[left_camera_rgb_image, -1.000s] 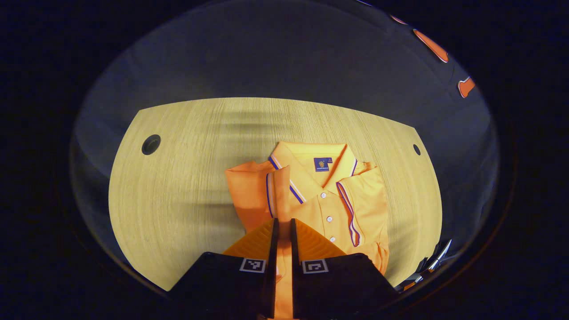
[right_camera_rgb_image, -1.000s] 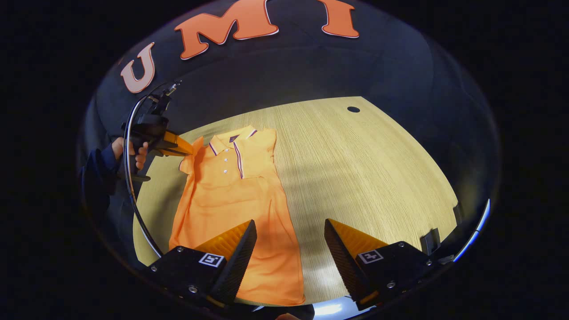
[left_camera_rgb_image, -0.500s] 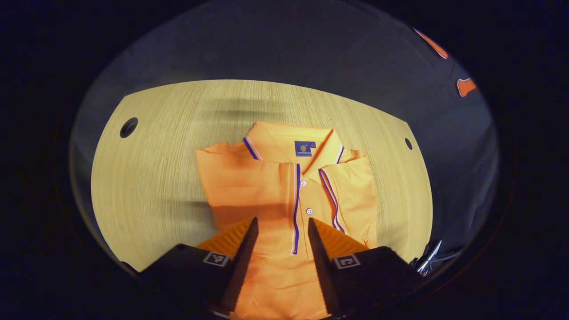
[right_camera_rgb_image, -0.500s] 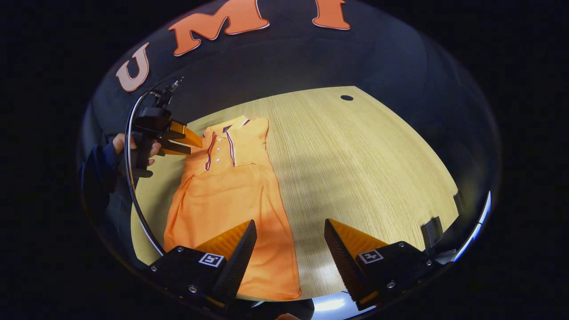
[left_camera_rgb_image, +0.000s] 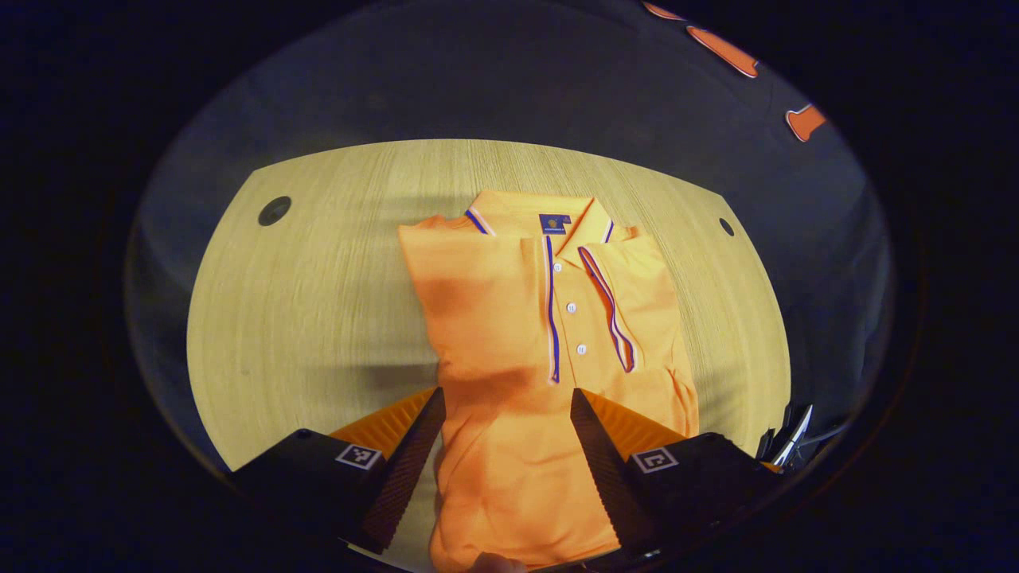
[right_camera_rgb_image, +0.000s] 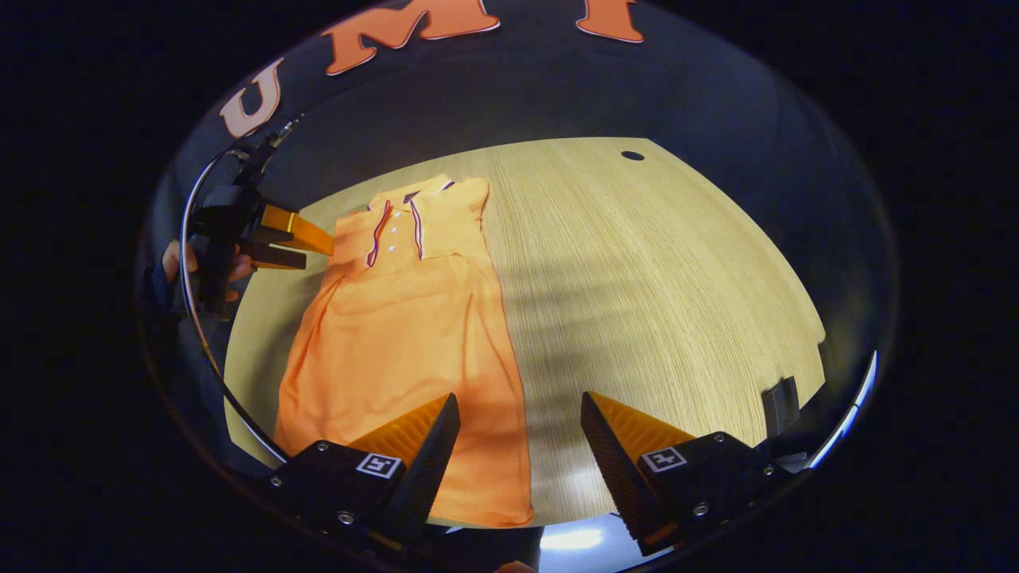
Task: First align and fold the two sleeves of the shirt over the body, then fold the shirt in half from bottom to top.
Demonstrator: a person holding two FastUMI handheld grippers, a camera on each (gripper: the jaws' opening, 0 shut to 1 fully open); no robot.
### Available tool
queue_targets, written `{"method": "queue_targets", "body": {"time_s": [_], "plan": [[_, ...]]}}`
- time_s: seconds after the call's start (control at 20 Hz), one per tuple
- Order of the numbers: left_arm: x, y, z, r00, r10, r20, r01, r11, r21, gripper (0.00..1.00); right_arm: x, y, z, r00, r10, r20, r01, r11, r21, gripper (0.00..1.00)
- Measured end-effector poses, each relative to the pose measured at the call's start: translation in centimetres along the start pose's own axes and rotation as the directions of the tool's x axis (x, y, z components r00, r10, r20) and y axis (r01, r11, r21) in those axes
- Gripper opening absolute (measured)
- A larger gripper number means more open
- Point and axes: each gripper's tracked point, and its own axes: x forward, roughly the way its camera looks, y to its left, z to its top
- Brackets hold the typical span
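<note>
Where the booth's dark cloth wall closes in behind it, a pale wood-grain table (left_camera_rgb_image: 318,286) carries the whole scene, with a round hole (left_camera_rgb_image: 274,210) near its far left corner in the left gripper view and a smaller hole (left_camera_rgb_image: 726,227) near the far right edge. An orange polo shirt (left_camera_rgb_image: 517,334) lies flat on the table, collar toward the far edge and hem toward the near edge, both sleeves folded in over the chest so their striped cuffs run beside the button placket. In the right gripper view the shirt (right_camera_rgb_image: 406,334) lies along the table's left side, the wide stretch of wood to its right bare apart from shadow bands and one hole (right_camera_rgb_image: 632,155) near the far edge. The left gripper (left_camera_rgb_image: 505,414) hangs over the shirt's lower body, jaws well apart and holding nothing. The right gripper (right_camera_rgb_image: 519,422) sits over the hem's right corner at the near edge, jaws wide and empty. A hand (right_camera_rgb_image: 179,263) holds the left gripper (right_camera_rgb_image: 306,248) just beside the shirt's shoulder, a cable (right_camera_rgb_image: 191,318) looping down from it.
</note>
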Motion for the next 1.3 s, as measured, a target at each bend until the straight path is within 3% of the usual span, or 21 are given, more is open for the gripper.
{"method": "queue_targets", "body": {"time_s": [0.45,0.6,0.75,1.3], "plan": [[-5.4,3.4,-13.0,0.987,0.121,0.106,-0.122,0.992,0.007,0.98,-0.4,1.0,-4.5,0.993,0.113,-0.047,-0.118,0.982,-0.147,0.94],[-6.4,3.6,-15.7,0.973,0.130,0.190,-0.130,0.991,-0.013,0.98,-0.5,1.3,-6.0,0.989,0.139,-0.040,-0.144,0.972,-0.184,0.94],[-7.0,4.4,-19.2,0.969,0.153,0.192,-0.147,0.988,-0.048,0.98,-0.8,1.6,-7.1,0.985,0.166,-0.034,-0.170,0.963,-0.208,0.94],[-6.6,6.4,-27.5,0.956,0.186,0.226,-0.186,0.982,-0.021,0.98,-0.1,0.9,-10.8,0.985,0.171,-0.031,-0.173,0.948,-0.266,0.94]]}}
